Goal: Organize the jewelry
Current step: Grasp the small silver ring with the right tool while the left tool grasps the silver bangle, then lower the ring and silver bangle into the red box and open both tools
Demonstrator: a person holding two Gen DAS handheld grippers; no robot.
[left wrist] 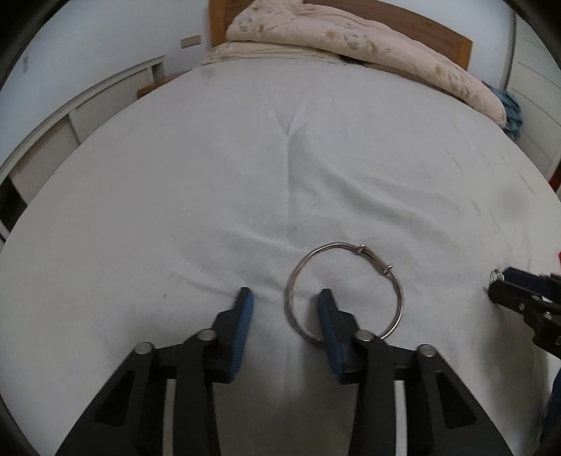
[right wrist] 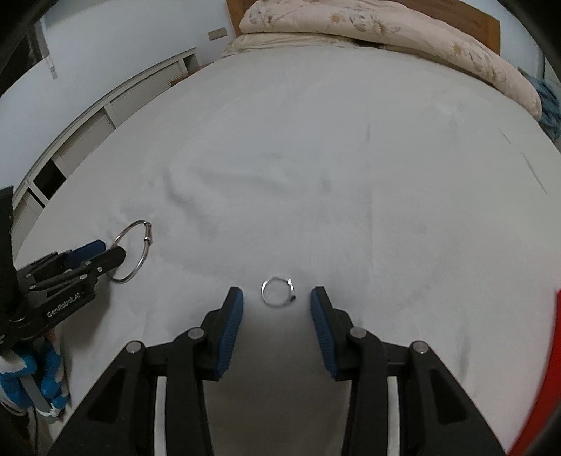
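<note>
The left gripper (left wrist: 284, 298) is low over the white bed (left wrist: 245, 158) with its fingers spread apart, grasping nothing. A silver bangle (left wrist: 345, 291) lies flat on the sheet. Its left rim falls in the gap between the fingers, and the right finger (left wrist: 328, 315) sits inside the loop, covering the near arc where the metal passes behind it. Whether that finger touches the bangle cannot be told. From the right wrist view the same bangle (right wrist: 132, 250) is partly hidden behind the left gripper (right wrist: 101, 252), so only its far half shows clearly.

The right gripper (right wrist: 277, 300) also has its fingers released and wide. A small silver ring (right wrist: 278, 292) lies on the sheet just ahead of the tips, centred in the gap and clear of both pads. In the left wrist view the right gripper (left wrist: 505, 286) is cut off at the frame edge, and the ring there is only a bright speck at its tip.

A folded quilt (left wrist: 350, 38) lies at the head of the bed against a wooden headboard (left wrist: 438, 31). A red shape (right wrist: 547, 368) at the right edge of the right wrist view is blurred and cannot be made out.
</note>
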